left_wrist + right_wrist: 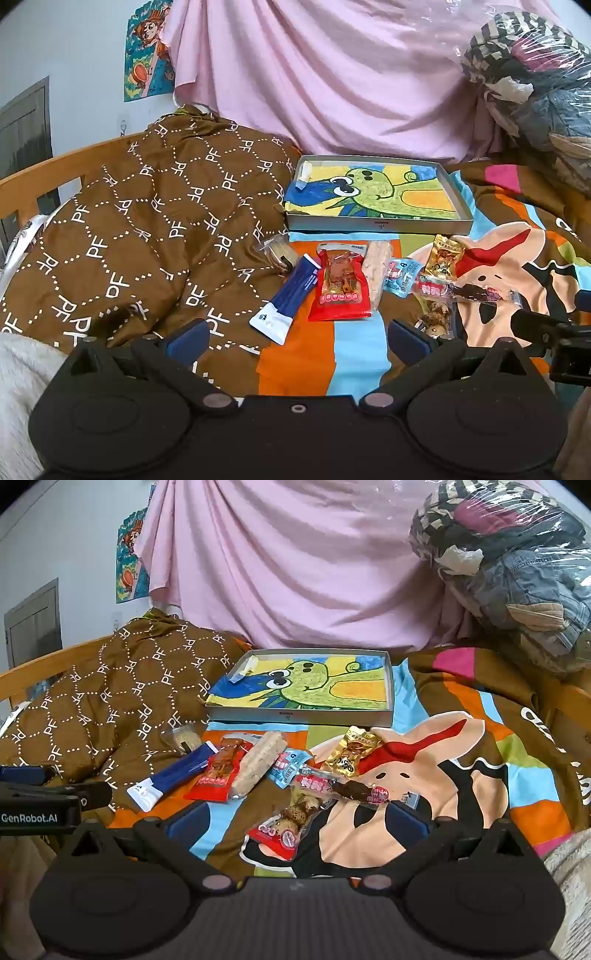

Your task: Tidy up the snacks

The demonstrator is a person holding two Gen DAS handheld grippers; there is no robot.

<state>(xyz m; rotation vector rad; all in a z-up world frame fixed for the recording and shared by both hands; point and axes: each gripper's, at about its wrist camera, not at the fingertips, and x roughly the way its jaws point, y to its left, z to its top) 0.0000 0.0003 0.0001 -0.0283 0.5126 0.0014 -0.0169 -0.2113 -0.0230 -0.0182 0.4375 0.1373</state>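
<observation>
Several snack packets lie on a colourful cartoon bedsheet (354, 350) in front of a shallow grey box (376, 223) (299, 716) lined with a green cartoon drawing. Among them are a blue-and-white sachet (291, 299) (173, 775), a red pouch (341, 284) (218, 775), a pale bar (258, 768), a gold packet (443, 258) (351, 751) and a clear pack of quail eggs (291, 819). My left gripper (297, 338) stands open just short of the red pouch, nothing between its fingers. My right gripper (295, 821) is open, with the egg pack lying between its fingers, untouched.
A brown quilt (147, 229) is heaped at the left over a wooden bed rail (44, 173). Pink cloth (332, 74) hangs behind the box. A plastic-wrapped bundle of clothes (517, 572) sits at the back right.
</observation>
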